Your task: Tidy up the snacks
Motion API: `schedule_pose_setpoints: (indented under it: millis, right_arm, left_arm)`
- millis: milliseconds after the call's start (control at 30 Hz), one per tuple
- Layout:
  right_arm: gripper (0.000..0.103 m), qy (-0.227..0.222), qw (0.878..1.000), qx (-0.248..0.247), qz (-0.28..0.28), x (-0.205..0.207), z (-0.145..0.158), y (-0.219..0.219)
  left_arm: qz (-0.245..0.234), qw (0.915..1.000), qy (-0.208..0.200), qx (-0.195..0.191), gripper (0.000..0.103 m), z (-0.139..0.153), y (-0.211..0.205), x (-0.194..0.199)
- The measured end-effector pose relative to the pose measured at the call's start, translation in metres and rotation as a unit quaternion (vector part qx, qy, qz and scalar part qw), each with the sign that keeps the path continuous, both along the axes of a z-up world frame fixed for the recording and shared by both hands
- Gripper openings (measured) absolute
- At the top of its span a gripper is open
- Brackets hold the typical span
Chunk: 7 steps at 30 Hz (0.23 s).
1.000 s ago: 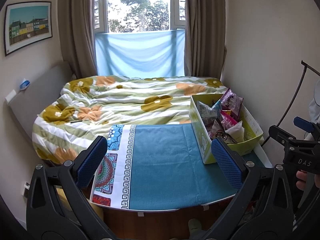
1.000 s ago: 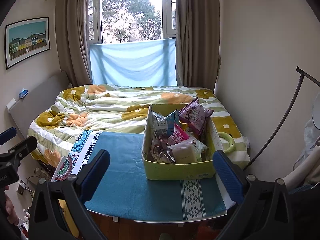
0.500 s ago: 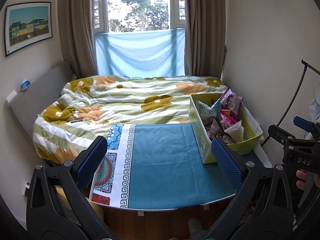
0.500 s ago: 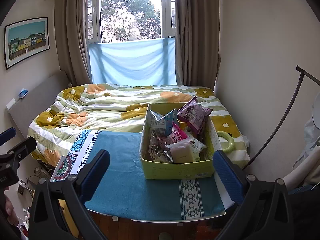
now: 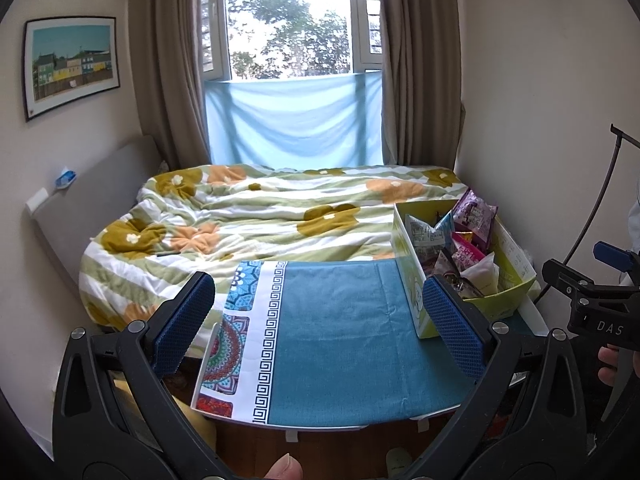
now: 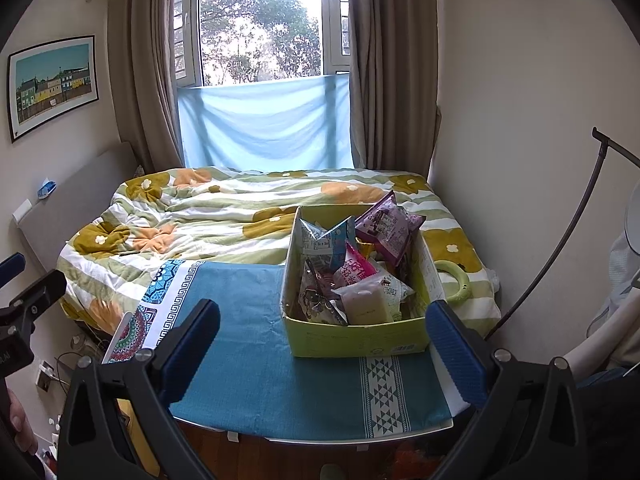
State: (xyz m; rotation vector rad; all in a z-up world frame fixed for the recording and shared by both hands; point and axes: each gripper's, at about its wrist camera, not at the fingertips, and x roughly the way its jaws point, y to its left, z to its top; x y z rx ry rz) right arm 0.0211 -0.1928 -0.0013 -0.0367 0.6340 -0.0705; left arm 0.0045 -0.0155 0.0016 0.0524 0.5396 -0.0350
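While both of my tools hang in the air short of the table, the wide bed with its green-striped, flower-printed quilt [image 6: 248, 216] fills the room beyond. Against its foot stands the low table covered by a teal cloth with patterned white bands [image 6: 256, 352]. On the right part of that cloth sits the yellow-green open cardboard box [image 6: 360, 340], its far end reaching toward the quilt. Snack packets are piled loosely inside it: a purple foil bag [image 6: 390, 228] leans at the back right, a blue-and-white pouch [image 6: 328, 240] stands at the back left, a pink wrapper [image 6: 358, 270] lies in the middle, and a pale cream packet [image 6: 366, 304] rests against the near wall. A light green ring [image 6: 454, 282] lies on the quilt just beside the box's right side. My left gripper [image 5: 320, 320] is spread wide and holds nothing, facing the bare cloth with the box off to its right. My right gripper [image 6: 320, 344] is likewise spread and empty, the box's near wall between its blue pads [image 6: 456, 356].
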Motion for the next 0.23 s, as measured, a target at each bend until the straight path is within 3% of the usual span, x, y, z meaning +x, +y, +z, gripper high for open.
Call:
schedule_pose_setpoints:
  millis: [233]
  right_arm:
    - [0.102, -0.001, 1.000, 0.002, -0.001, -0.0001, -0.0006, -0.0005]
  left_arm:
    - [0.005, 1.0000, -0.003, -0.005, 0.103, -0.0008, 0.0072, -0.0001]
